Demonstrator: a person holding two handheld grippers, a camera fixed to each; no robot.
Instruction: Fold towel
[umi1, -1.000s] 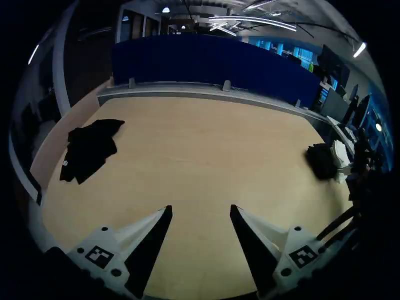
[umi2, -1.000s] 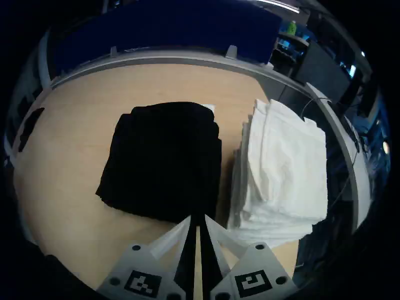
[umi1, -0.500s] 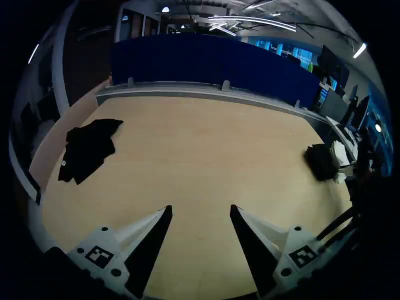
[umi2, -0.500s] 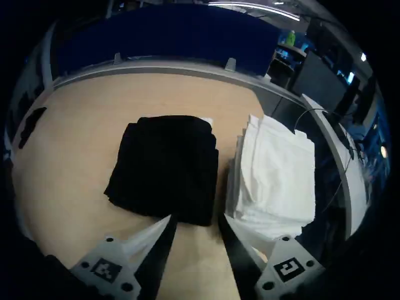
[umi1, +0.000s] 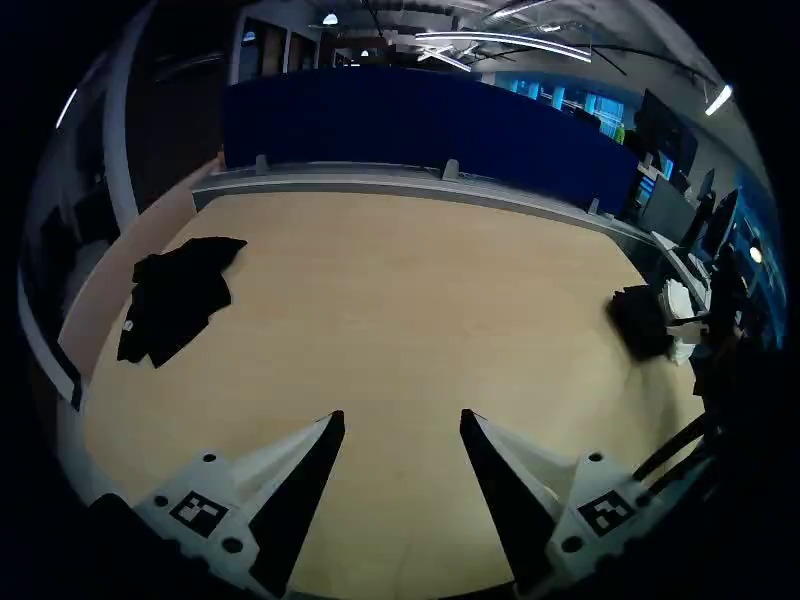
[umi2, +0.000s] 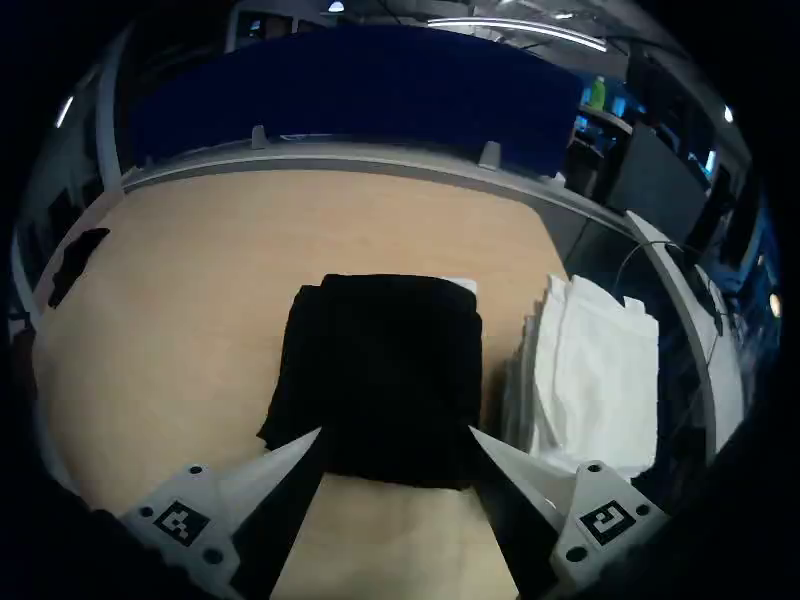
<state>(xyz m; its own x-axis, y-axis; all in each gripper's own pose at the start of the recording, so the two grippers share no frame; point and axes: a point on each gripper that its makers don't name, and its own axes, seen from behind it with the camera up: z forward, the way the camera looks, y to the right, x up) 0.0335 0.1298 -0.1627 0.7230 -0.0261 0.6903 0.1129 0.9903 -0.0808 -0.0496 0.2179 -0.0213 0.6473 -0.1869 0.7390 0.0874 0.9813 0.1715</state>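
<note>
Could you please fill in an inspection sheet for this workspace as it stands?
Surface: wooden table, bare in the middle.
Job's things: black folded towel beside white folded towels; crumpled black cloth apart, near the left edge.
Clutter: nothing seen.
Grippers: left gripper open over bare table; right gripper open, fingers flanking the black folded towel's near edge.
Cables: thin cable past the table's right edge.
Surroundings: blue partition behind; monitors at right.

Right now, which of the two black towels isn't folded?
The crumpled black towel near the left edge of the table, lying in a loose heap. The other black towel is a neat folded square beside the white pile.
</note>
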